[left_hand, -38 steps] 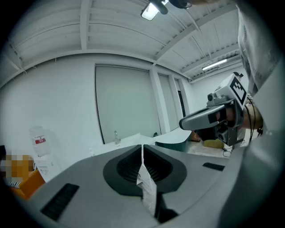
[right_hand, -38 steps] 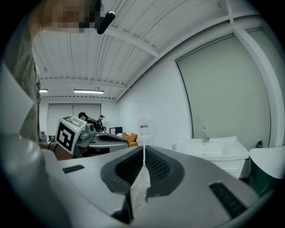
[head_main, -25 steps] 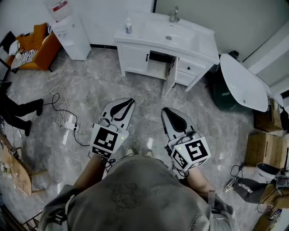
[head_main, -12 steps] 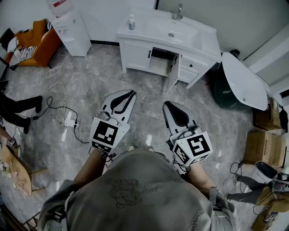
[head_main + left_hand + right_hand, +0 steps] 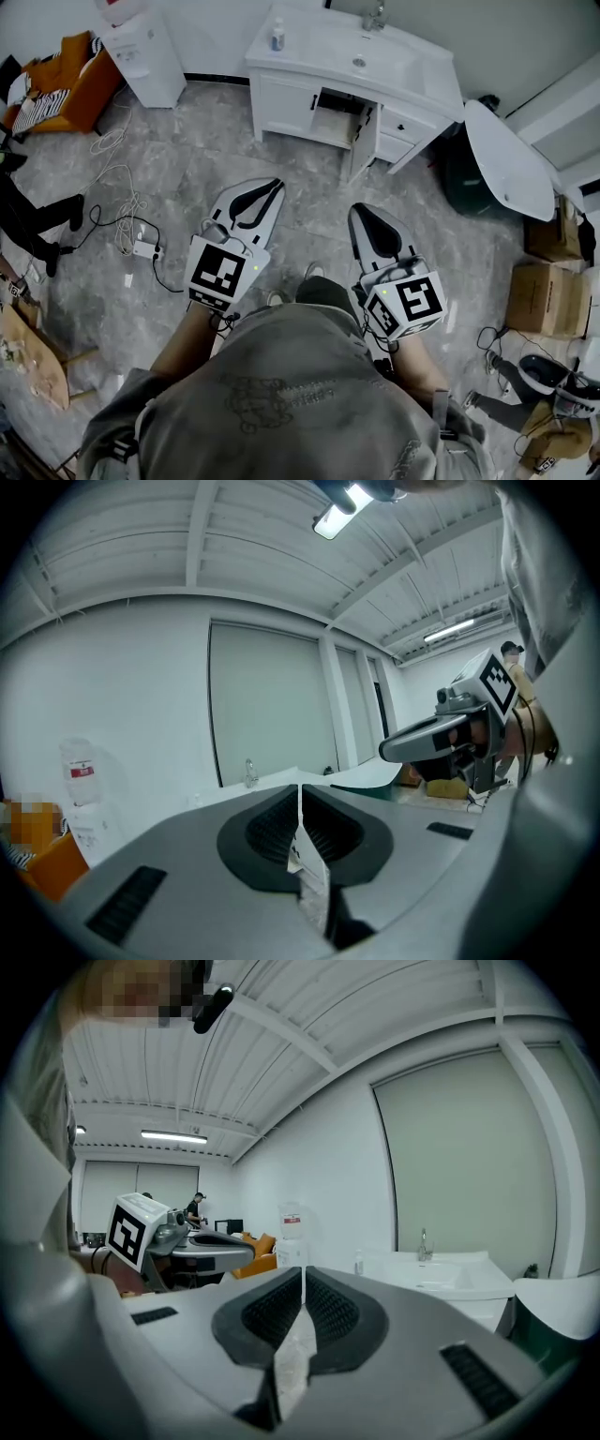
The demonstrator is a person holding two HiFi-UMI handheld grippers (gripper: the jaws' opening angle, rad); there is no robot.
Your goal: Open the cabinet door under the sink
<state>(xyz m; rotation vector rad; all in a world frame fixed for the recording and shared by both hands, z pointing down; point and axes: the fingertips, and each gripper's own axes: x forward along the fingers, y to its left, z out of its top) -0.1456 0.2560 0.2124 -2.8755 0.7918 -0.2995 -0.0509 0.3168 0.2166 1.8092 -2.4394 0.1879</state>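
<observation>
Left gripper [image 5: 269, 190]: clenched. In its own view the pads meet tip to tip with nothing between them. Right gripper [image 5: 363, 214]: same, jaws pressed together and empty. The person holds both out in front, side by side and apart from each other, roughly level, over the grey marbled floor [image 5: 187, 169].

The sink [image 5: 361, 58] sits in a white cabinet [image 5: 291, 84] against the far wall, top centre of the head view. The cabinet door [image 5: 362, 142] under the sink already stands open. It is swung out toward the person and stands at the right edge of a dark opening [image 5: 333, 114]. The left-hand door [image 5: 284, 108] next to it is flush. A drawer [image 5: 403, 127] with a dark knob sits right of the open door. Both grippers are well apart from the cabinet, and neither touches the door.

On the counter there is a small bottle [image 5: 277, 36] at the left and a tap [image 5: 375, 14] behind the basin.

- **Left of the cabinet:** water dispenser [image 5: 141, 52] and orange chair [image 5: 70, 84].
- **On the floor:** cables [image 5: 117, 202] and a power strip [image 5: 145, 248].
- **At right:** cardboard boxes [image 5: 548, 300].
- **Right of the cabinet:** a white oval thing [image 5: 506, 169], possibly a tub on its side; can't tell from here.
</observation>
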